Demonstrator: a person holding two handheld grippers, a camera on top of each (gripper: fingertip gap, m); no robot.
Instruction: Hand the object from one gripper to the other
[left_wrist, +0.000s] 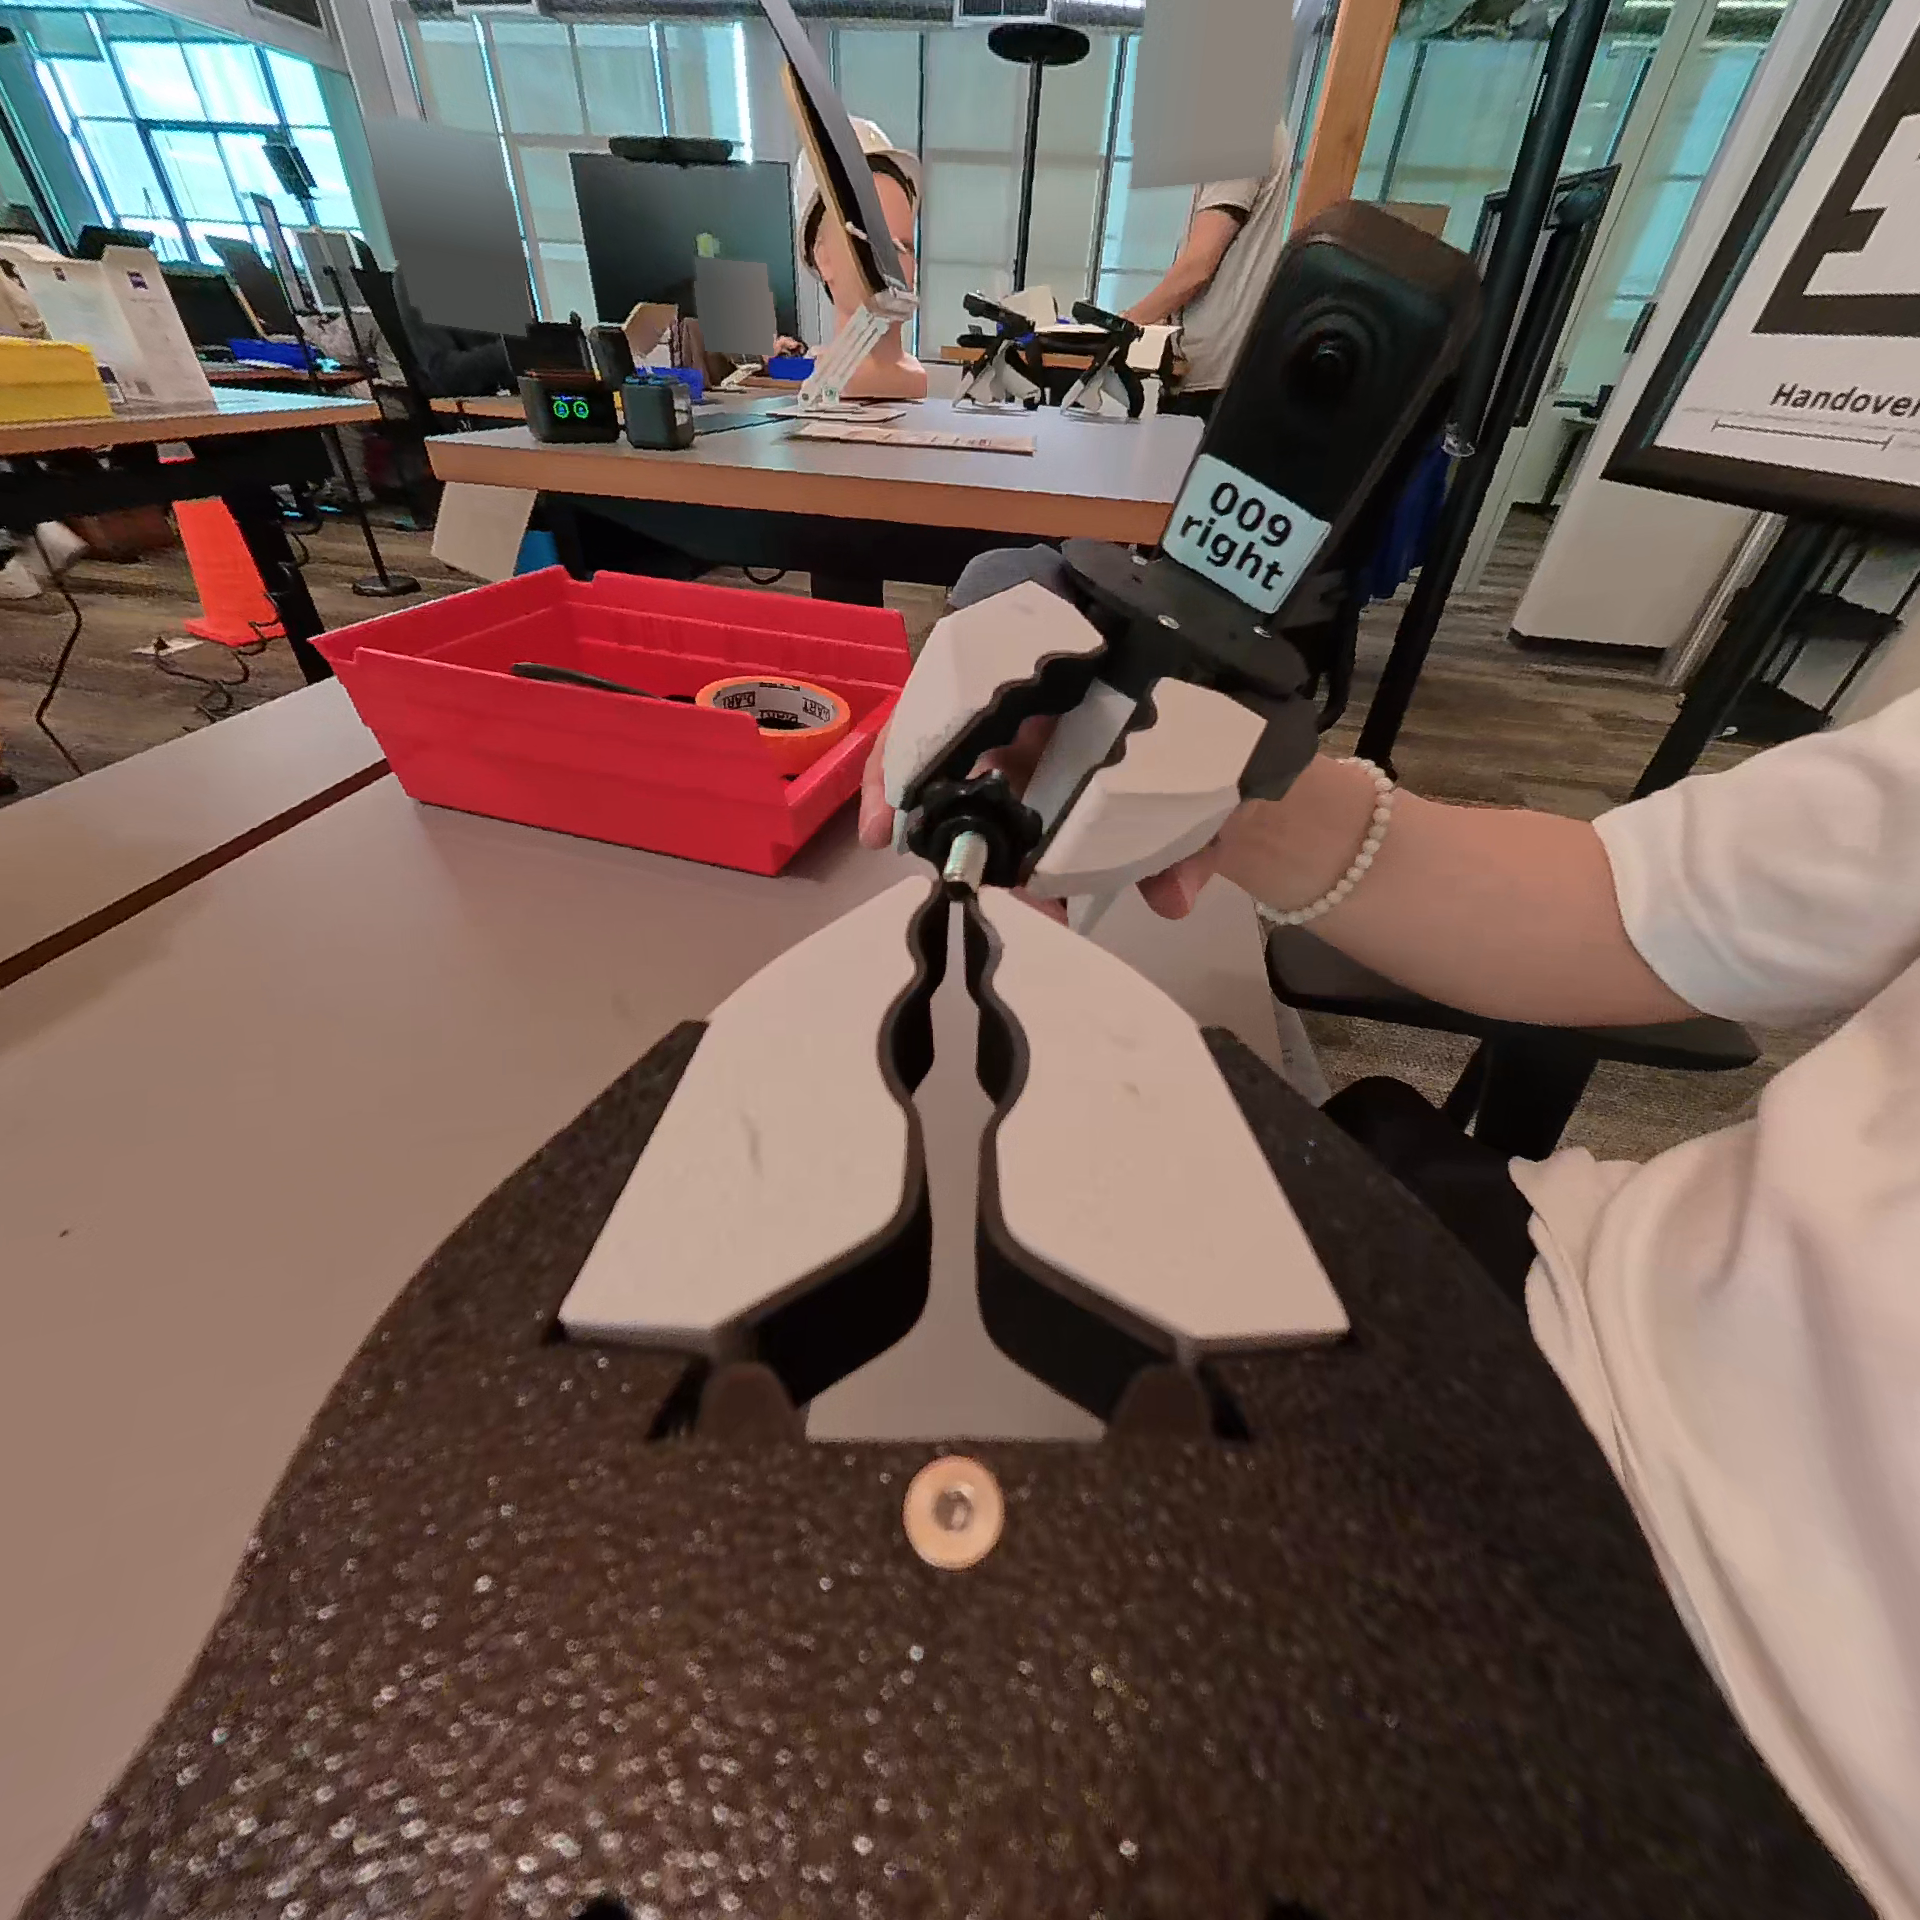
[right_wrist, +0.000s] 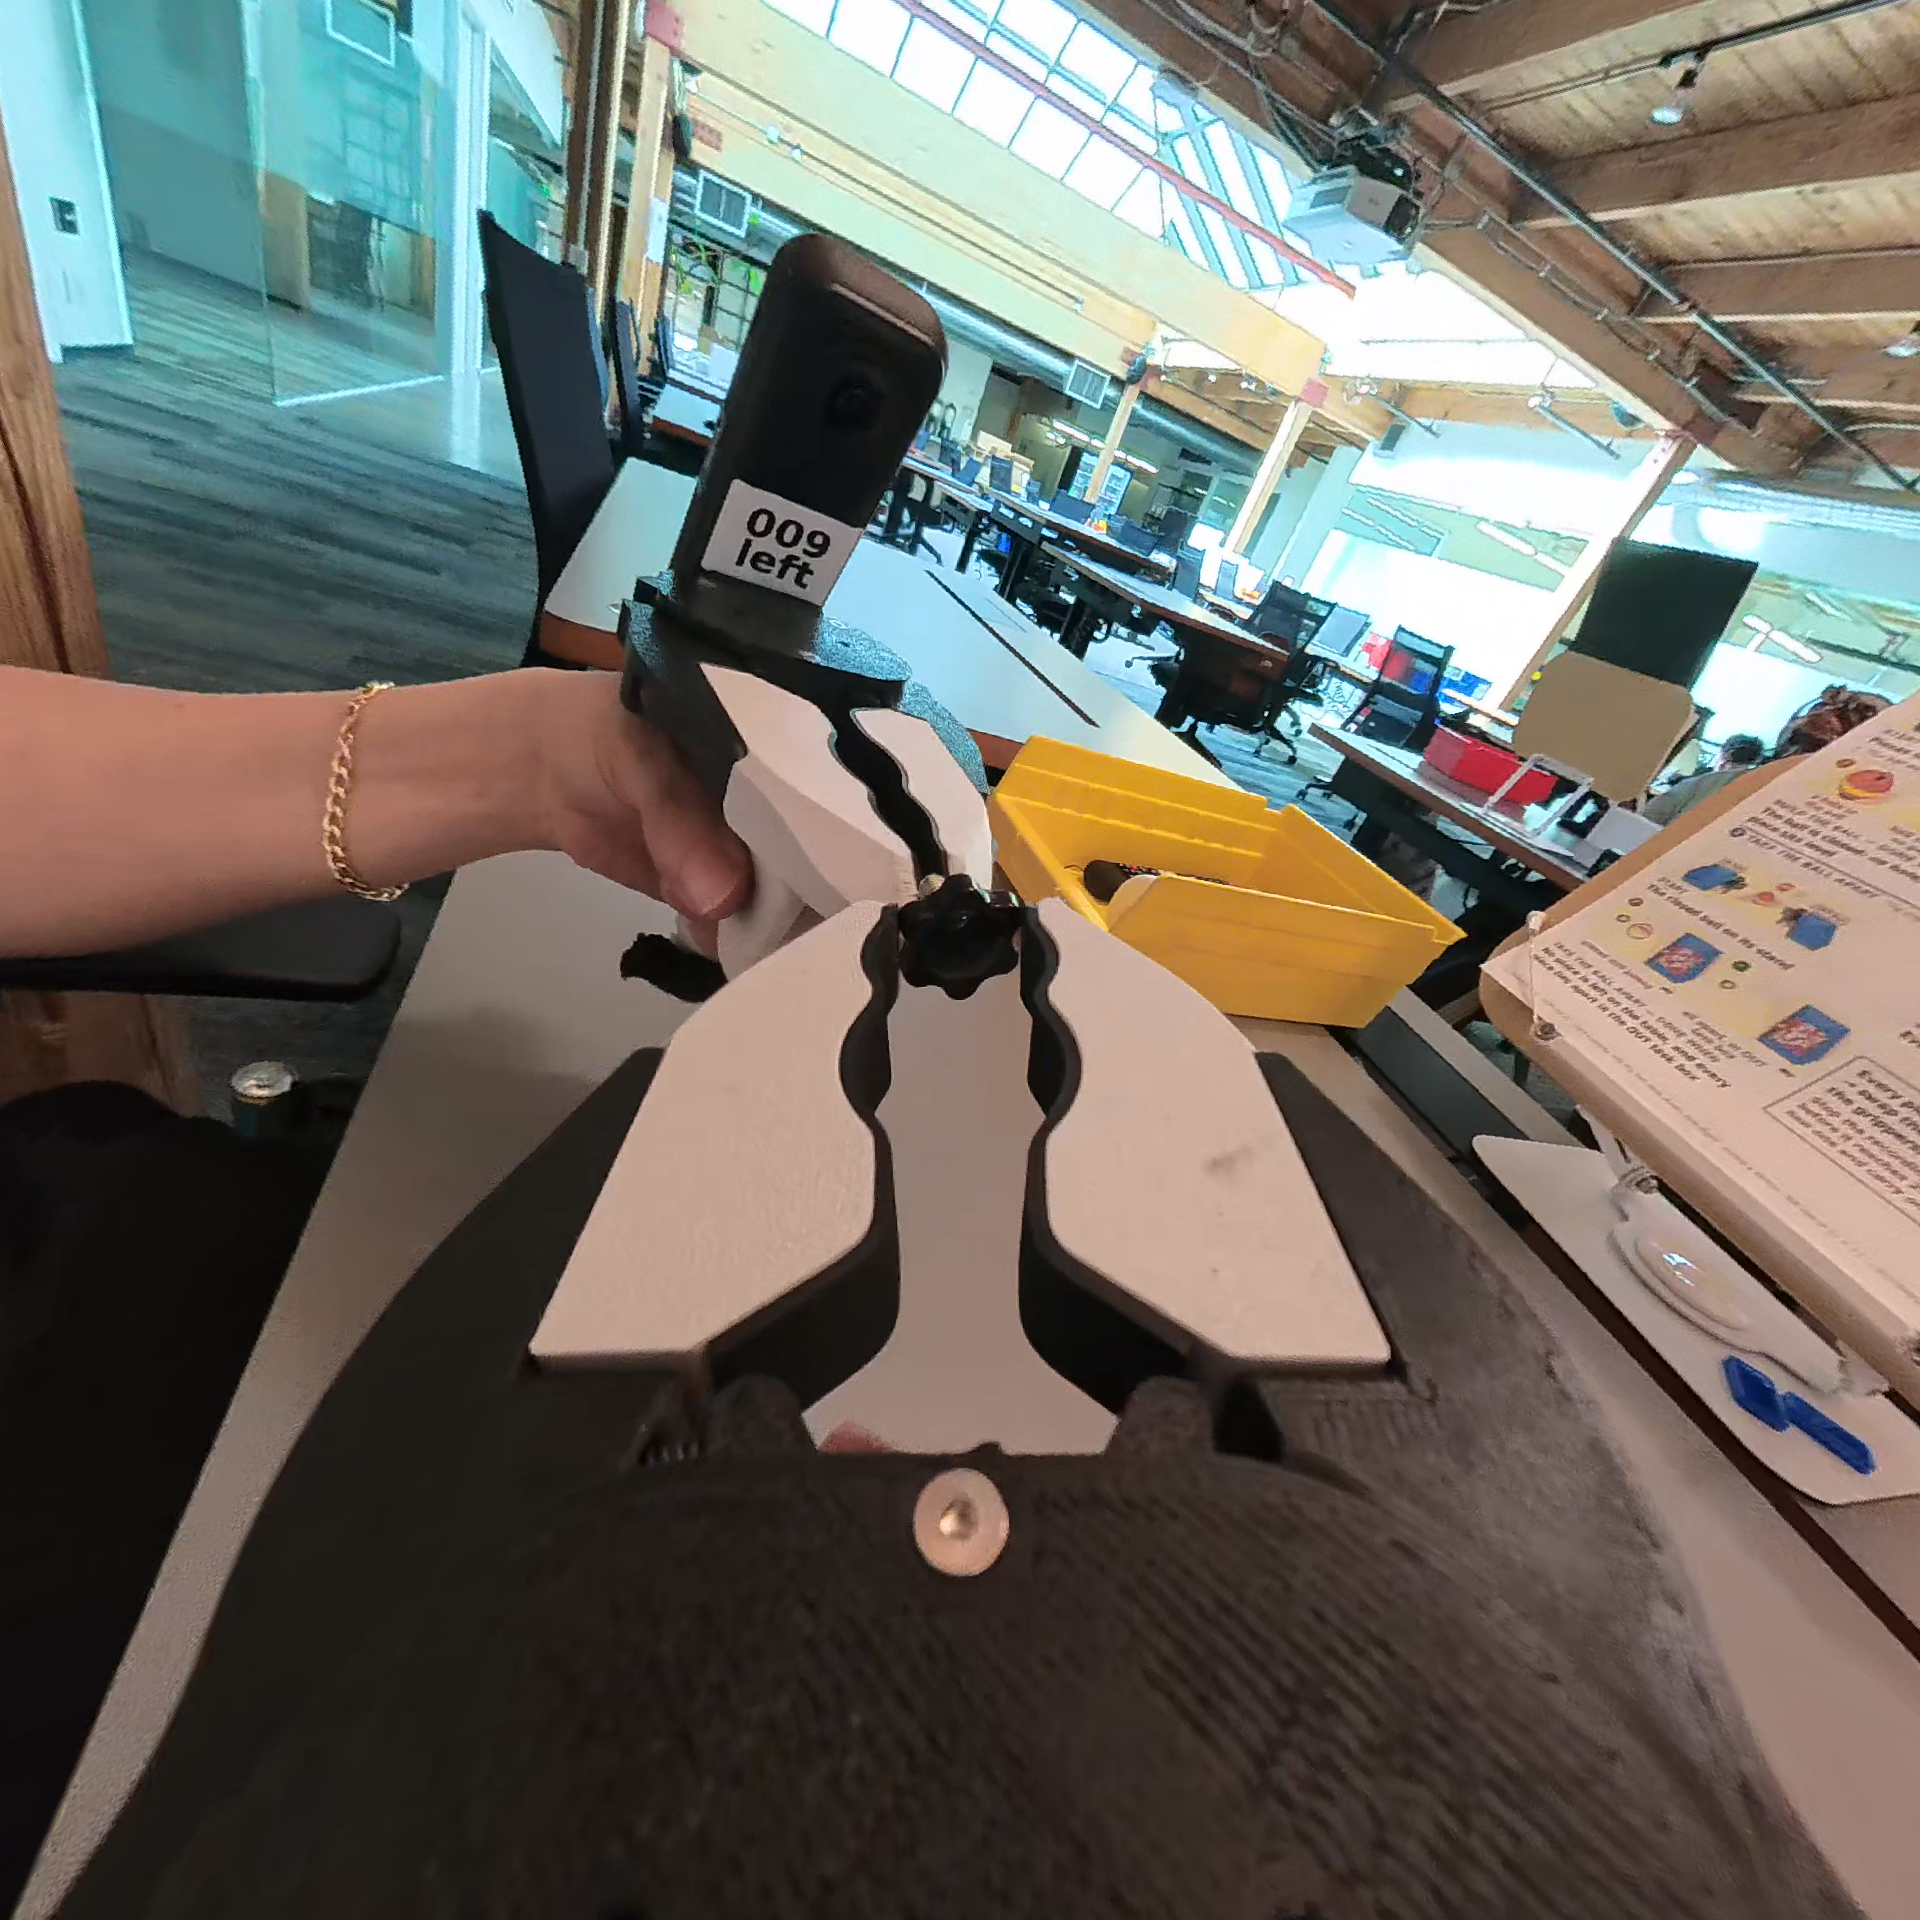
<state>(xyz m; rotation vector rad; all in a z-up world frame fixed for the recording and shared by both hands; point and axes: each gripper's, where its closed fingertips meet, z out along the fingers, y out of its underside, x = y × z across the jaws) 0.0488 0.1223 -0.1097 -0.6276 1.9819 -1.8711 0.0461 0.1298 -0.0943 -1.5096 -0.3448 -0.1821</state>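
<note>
- Both grippers are gripping one knob bolt (left_wrist: 964, 831): right gripper (left_wrist: 971, 821) pinching its black head, left gripper (left_wrist: 951, 899) clamping its threaded tip.
- Its long axis is running between them.

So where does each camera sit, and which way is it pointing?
Left wrist view: rides the left claw, facing across the table to a red bin; shows the right claw and right hand.
Right wrist view: rides the right claw, facing the opposite way toward a yellow bin; shows the left claw and left hand.
Shared: the black knob both claws pinch.
</note>
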